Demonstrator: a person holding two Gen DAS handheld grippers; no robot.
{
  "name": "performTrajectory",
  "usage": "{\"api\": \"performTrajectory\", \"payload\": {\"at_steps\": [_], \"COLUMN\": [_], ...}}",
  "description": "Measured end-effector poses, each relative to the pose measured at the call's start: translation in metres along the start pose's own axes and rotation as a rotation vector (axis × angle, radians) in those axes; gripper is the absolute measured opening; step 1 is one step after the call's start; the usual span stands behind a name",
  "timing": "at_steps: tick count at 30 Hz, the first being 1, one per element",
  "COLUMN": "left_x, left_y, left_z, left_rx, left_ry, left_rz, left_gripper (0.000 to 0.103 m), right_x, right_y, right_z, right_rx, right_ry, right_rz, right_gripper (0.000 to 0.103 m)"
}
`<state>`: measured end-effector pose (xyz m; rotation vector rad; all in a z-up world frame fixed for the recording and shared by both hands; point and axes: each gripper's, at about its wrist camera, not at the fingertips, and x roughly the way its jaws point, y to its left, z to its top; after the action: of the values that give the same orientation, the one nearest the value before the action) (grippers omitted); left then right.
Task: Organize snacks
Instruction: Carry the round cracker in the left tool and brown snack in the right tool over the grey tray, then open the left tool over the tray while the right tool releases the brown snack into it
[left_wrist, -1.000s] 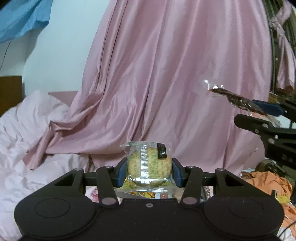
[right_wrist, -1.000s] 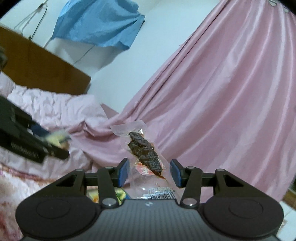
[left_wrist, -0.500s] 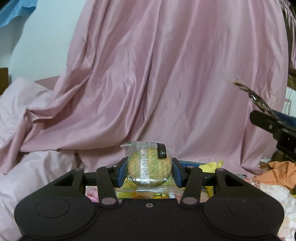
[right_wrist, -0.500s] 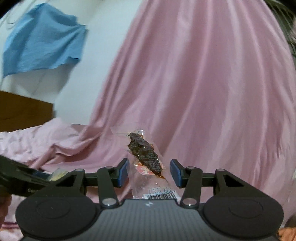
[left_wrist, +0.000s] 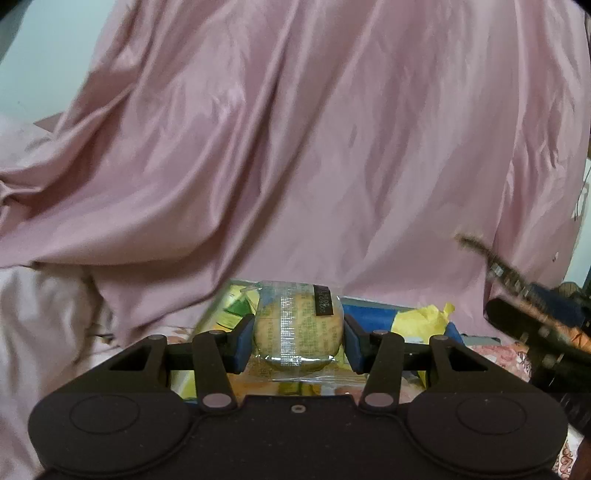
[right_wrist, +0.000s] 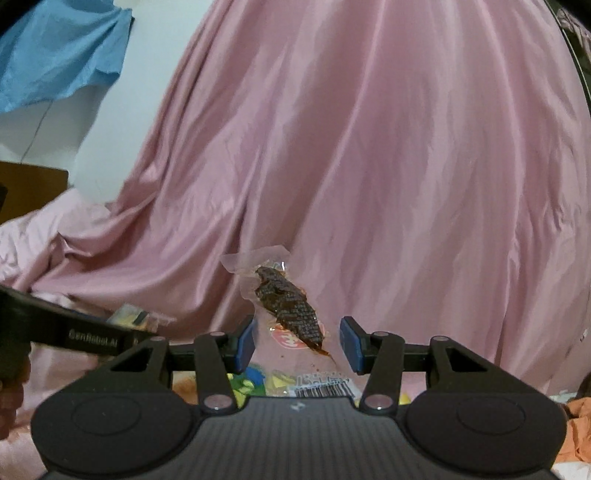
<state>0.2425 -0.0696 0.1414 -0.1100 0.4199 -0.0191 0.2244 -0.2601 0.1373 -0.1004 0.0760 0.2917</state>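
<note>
My left gripper (left_wrist: 297, 338) is shut on a round yellow pastry in a clear wrapper (left_wrist: 297, 328), held upright in the air. My right gripper (right_wrist: 297, 341) holds a clear packet of dark brown dried meat (right_wrist: 288, 302) that stands up between its blue pads (right_wrist: 245, 341); the pads touch the packet's edges. The right gripper with its packet also shows at the right of the left wrist view (left_wrist: 532, 314). The left gripper shows at the left of the right wrist view (right_wrist: 74, 332). Yellow and blue snack packs (left_wrist: 417, 317) lie below and ahead.
A pink satin curtain (left_wrist: 295, 147) fills the background. Pale pink bedding (left_wrist: 37, 314) lies at the left. A blue cloth (right_wrist: 55, 48) hangs on the white wall. Orange fabric (right_wrist: 576, 432) lies low at the right.
Both grippers have swung right and tipped down with their snacks still held. The snack packs below have come into view behind the pastry, and the bedding has slid out to the left.
</note>
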Motion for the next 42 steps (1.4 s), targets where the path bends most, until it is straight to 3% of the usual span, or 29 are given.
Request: {"api": "performTrajectory", "payload": {"at_steps": [19, 26, 29, 34, 38, 42], "left_x": [0.082, 0.093, 0.091, 0.070, 0.044, 0.016], "left_y": [-0.029, -0.027, -0.026, -0.025, -0.022, -0.016], "left_z": [-0.040, -0.043, -0.043, -0.037, -0.032, -0.031], "left_rx": [0.014, 0.001, -0.016, -0.026, -0.029, -0.029], "left_ry": [0.154, 0.198, 0.196, 0.149, 0.104, 0.067], "left_rz": [-0.017, -0.025, -0.015, -0.014, 0.002, 0.029], "left_gripper": [0.051, 0.053, 0.066, 0.086, 0.101, 0.102], "right_x": [0.064, 0.064, 0.067, 0.063, 0.051, 0.031], "right_y": [-0.011, -0.010, -0.009, -0.013, -0.016, -0.020], "right_z": [-0.086, -0.097, -0.094, -0.093, -0.090, -0.083], "right_rx": [-0.009, -0.014, -0.005, 0.031, 0.062, 0.106], "right_ry": [0.319, 0.338, 0.333, 0.324, 0.288, 0.246], "right_rz": [-0.031, -0.027, -0.023, -0.016, -0.023, -0.028], "right_gripper": [0.054, 0.053, 0.057, 0.080, 0.090, 0.098]}}
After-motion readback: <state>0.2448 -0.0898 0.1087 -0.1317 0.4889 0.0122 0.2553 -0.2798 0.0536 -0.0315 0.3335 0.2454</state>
